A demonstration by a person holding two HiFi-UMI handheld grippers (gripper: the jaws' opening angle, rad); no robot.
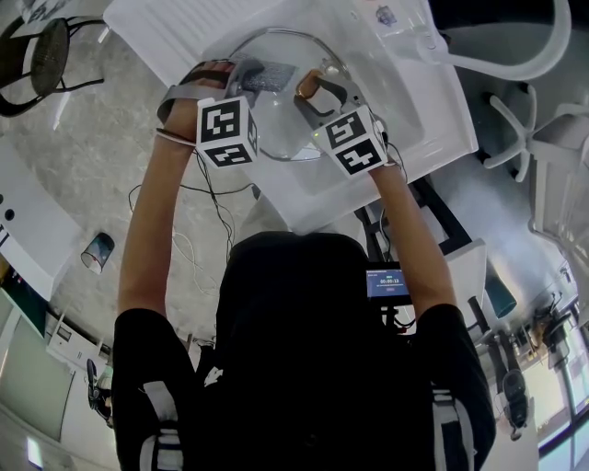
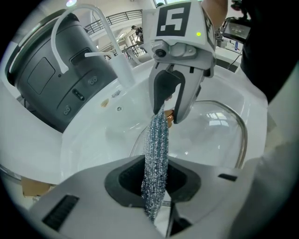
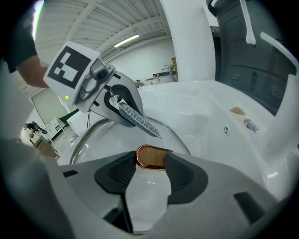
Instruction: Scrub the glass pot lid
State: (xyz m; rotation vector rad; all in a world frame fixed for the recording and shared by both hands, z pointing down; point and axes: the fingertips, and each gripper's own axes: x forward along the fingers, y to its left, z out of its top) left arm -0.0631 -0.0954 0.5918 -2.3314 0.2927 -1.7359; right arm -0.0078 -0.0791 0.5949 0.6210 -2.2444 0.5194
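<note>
The glass pot lid [image 1: 285, 124] stands tilted in the white sink [image 1: 368, 175]. My left gripper [image 1: 260, 81] is shut on a flat silvery mesh scrubber [image 1: 269, 75], which lies against the glass near the lid's top. In the left gripper view the scrubber [image 2: 156, 149] sticks out between the jaws toward the lid [image 2: 215, 130]. My right gripper [image 1: 313, 94] is shut on the lid's copper knob [image 1: 306, 87]. In the right gripper view the knob [image 3: 152, 158] sits between the dark pads, and the left gripper [image 3: 126, 112] and its scrubber [image 3: 138, 120] are just beyond it.
A white faucet [image 2: 88, 28] arches over the far side of the basin, with a dark grey appliance [image 2: 56, 79] behind it. A ribbed drainboard [image 1: 175, 28] lies left of the basin. Small bits of debris [image 3: 238, 111] cling to the sink wall.
</note>
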